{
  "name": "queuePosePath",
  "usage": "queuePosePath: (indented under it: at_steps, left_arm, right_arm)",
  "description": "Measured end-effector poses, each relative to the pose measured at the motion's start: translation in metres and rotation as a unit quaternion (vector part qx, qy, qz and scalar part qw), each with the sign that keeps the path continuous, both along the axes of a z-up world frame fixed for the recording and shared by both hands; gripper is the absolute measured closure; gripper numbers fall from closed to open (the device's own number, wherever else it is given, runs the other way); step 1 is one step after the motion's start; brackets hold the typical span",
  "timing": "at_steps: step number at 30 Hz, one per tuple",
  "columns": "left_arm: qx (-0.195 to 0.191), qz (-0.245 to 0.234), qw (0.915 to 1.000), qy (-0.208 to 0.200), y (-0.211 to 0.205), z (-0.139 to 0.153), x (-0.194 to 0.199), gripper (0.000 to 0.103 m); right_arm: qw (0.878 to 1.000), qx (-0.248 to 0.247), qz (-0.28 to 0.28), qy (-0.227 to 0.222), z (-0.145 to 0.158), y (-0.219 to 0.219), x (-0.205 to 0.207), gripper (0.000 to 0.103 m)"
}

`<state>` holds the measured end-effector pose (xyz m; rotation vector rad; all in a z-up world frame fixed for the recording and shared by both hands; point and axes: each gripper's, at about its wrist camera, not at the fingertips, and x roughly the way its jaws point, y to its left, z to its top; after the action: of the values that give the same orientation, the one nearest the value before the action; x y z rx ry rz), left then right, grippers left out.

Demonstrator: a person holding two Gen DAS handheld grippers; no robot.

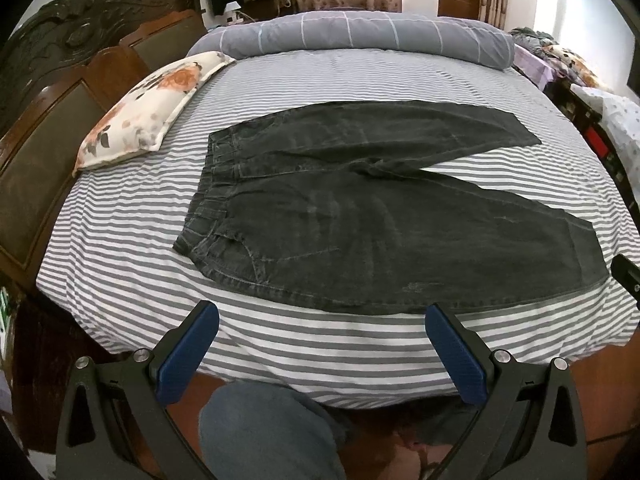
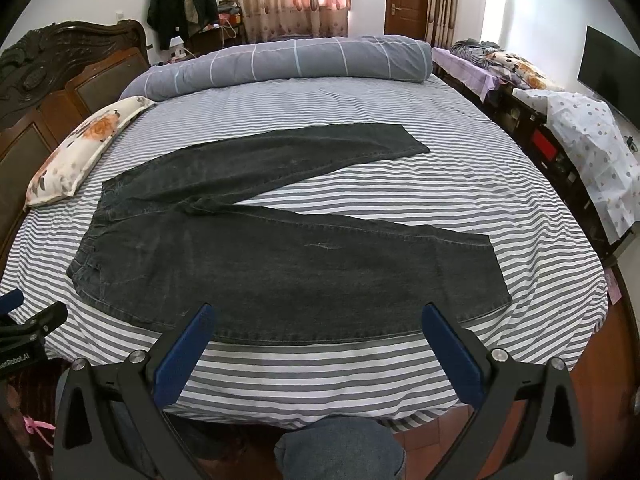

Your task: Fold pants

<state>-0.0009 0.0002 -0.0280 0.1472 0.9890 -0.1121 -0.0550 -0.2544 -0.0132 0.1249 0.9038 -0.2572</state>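
Nothing is folded yet: the black jeans (image 1: 360, 216) lie flat on the striped bedsheet (image 1: 320, 344), legs splayed apart, waistband toward the floral pillow (image 1: 148, 108). Both my left gripper (image 1: 322, 354) and right gripper (image 2: 316, 354) hover spread wide (empty) short of the jeans' near edge.

Charcoal pants (image 1: 360, 220) — grey-striped sheet (image 1: 320, 76)

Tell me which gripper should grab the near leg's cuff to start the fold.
Probably the right gripper. The near cuff lies toward the right, closer to it, while the left gripper faces the waistband end. Both hang open above the bed edge, touching nothing.
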Motion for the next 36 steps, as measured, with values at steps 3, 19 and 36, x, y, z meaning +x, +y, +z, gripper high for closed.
queuePosePath:
  at_steps: [3, 19, 36]
  left_arm:
    - [-0.001, -0.001, 1.0000, -0.006, 0.000, 0.001, -0.003, 0.001]
    - [0.000, -0.002, 0.9999, -0.010, -0.005, 0.001, -0.006, 0.001]
    - [0.004, 0.000, 0.9999, -0.016, -0.009, 0.004, 0.004, 0.002]
  right_arm:
    - [1.000, 0.000, 0.000, 0.000, 0.000, 0.000, 0.000, 0.001]
    - [1.000, 0.006, 0.005, -0.003, 0.002, -0.002, -0.002, 0.001]
    - [1.000, 0.006, 0.012, -0.005, 0.002, 0.001, 0.015, 0.001]
